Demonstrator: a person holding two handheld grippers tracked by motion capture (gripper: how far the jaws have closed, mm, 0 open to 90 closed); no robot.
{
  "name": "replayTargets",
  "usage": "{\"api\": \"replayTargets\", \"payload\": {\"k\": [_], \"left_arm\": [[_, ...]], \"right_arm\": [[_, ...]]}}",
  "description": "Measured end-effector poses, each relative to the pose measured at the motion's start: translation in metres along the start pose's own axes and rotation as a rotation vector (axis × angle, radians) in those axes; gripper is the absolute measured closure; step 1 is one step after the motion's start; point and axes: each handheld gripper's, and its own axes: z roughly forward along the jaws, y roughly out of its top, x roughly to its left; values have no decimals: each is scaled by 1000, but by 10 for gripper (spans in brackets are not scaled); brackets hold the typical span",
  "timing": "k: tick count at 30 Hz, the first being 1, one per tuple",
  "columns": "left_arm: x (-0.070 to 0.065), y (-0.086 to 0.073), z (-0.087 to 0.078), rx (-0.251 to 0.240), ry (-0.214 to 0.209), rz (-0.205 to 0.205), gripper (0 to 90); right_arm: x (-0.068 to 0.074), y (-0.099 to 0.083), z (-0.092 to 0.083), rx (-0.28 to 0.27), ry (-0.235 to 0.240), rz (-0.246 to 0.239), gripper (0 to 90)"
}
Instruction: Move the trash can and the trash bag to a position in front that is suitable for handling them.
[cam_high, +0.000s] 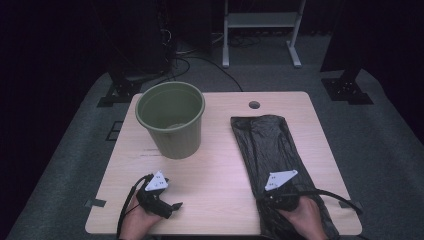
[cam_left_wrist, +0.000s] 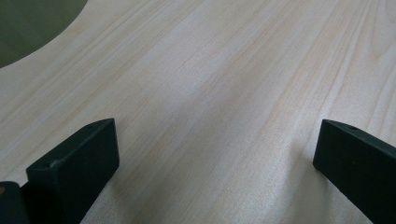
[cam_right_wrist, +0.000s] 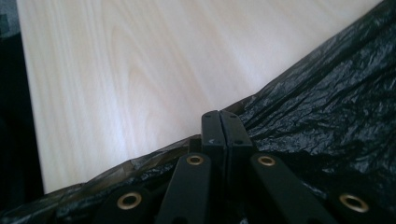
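Note:
A black plastic bag (cam_high: 267, 145) lies flat along the right side of the wooden table (cam_high: 220, 165). My right gripper (cam_high: 267, 199) sits at the bag's near left edge. In the right gripper view its jaws (cam_right_wrist: 219, 116) are pressed together right on the edge of the crinkled bag (cam_right_wrist: 327, 93), which kinks up at their tips. An olive-green bin (cam_high: 172, 120) stands upright at the back left, and its side shows as the bin (cam_left_wrist: 28, 23) in the left gripper view. My left gripper (cam_high: 172, 206) rests at the front left, jaws wide apart (cam_left_wrist: 215, 149) over bare wood.
A round cable hole (cam_high: 254, 105) sits near the table's far edge. Beyond the table are a white stand (cam_high: 260, 30) and dark equipment legs (cam_high: 120, 85) on grey carpet. Tape tabs mark the table's front corners.

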Motion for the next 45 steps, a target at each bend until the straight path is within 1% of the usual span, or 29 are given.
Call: {"api": "replayTargets", "payload": {"k": [1, 2, 3, 5, 6, 7, 10, 11, 12, 14, 15, 16, 17, 18, 19, 20, 22, 23, 25, 27, 28, 31, 35, 39, 41, 43, 45], "left_arm": [[0, 0, 0, 0, 1, 0, 0], [0, 0, 0, 0, 1, 0, 0], [0, 0, 0, 1, 2, 0, 0], [0, 0, 0, 1, 2, 0, 0], [0, 0, 0, 1, 2, 0, 0], [0, 0, 0, 1, 2, -1, 0], [0, 0, 0, 1, 2, -1, 0], [0, 0, 0, 1, 2, -1, 0], [0, 0, 0, 0, 3, -2, 0], [0, 0, 0, 1, 3, -1, 0], [0, 0, 0, 1, 3, -2, 0], [0, 0, 0, 1, 2, -1, 0], [0, 0, 0, 1, 3, -2, 0], [0, 0, 0, 1, 3, -1, 0], [0, 0, 0, 1, 3, -1, 0], [0, 0, 0, 1, 3, -2, 0], [0, 0, 0, 1, 3, -2, 0], [0, 0, 0, 1, 3, -2, 0], [0, 0, 0, 1, 2, -1, 0], [0, 0, 0, 0, -1, 1, 0], [0, 0, 0, 0, -1, 1, 0], [0, 0, 0, 0, -1, 1, 0], [0, 0, 0, 0, 0, 1, 0], [-1, 0, -2, 1, -10, 3, 0], [-1, 1, -5, -7, -12, -3, 0], [0, 3, -10, -25, -21, -14, 0], [0, 4, -12, -29, -24, -26, 0]], "right_arm": [[2, -6, -2, 5, 4, 6, 888], [2, -6, -2, 5, 4, 6, 888], [5, -16, -7, 19, -2, 4, 885], [7, -24, -13, 9, -1, 17, 881], [7, -24, -13, 9, -1, 17, 881], [8, -28, -18, 10, -10, 20, 849], [8, -29, -24, -15, -3, 29, 764], [8, -29, -24, -15, -3, 29, 764], [6, -25, -31, -52, -6, 40, 625], [2, -22, -34, -68, -22, 50, 545], [0, -20, -35, -77, -38, 54, 496], [-3, -18, -37, -96, -61, 58, 437], [-8, -16, -37, -113, -80, 74, 334], [-13, -15, -36, -114, -103, 92, 271], [-17, -14, -34, -114, -137, 100, 185], [-22, -14, -32, -115, -172, 107, 139], [-31, -16, -28, -128, -206, 121, 123], [-31, -16, -28, -128, -206, 121, 123], [-40, -20, -24, -150, -218, 144, 99], [-48, -26, -21, -155, -227, 161, 98], [-52, -30, -20, -161, -242, 169, 92], [-57, -35, -19, -160, -246, 183, 92], [-62, -40, -17, -150, -257, 192, 92], [-65, -43, -14, -132, -255, 200, 92], [-67, -45, -11, -115, -251, 204, 91], [-67, -45, -10, -119, -245, 209, 92], [-68, -45, -10, -116, -242, 213, 92]]}}
